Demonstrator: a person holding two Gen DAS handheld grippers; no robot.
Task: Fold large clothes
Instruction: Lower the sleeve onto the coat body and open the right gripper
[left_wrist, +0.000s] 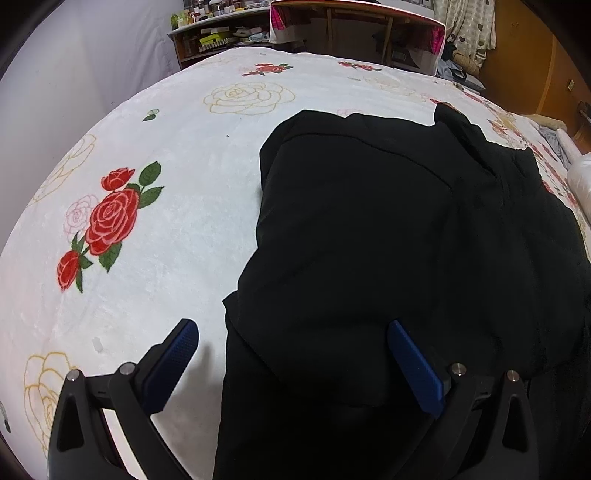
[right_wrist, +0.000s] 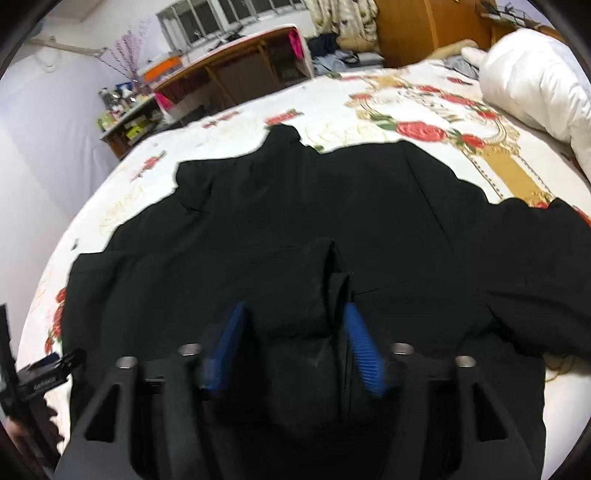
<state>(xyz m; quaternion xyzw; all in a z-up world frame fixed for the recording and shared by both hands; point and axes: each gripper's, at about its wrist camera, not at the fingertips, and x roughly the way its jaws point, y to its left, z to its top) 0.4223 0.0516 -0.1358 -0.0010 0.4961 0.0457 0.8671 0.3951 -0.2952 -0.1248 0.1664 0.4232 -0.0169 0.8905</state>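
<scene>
a black garment lies spread across the bed's rose-print blanket. the left hand-held gripper hangs wide apart over the garment's near edge, gripping nothing. the right hand-held gripper stands partly apart, a raised fold of the black cloth between its blue pads; whether they press it i cannot tell.
</scene>
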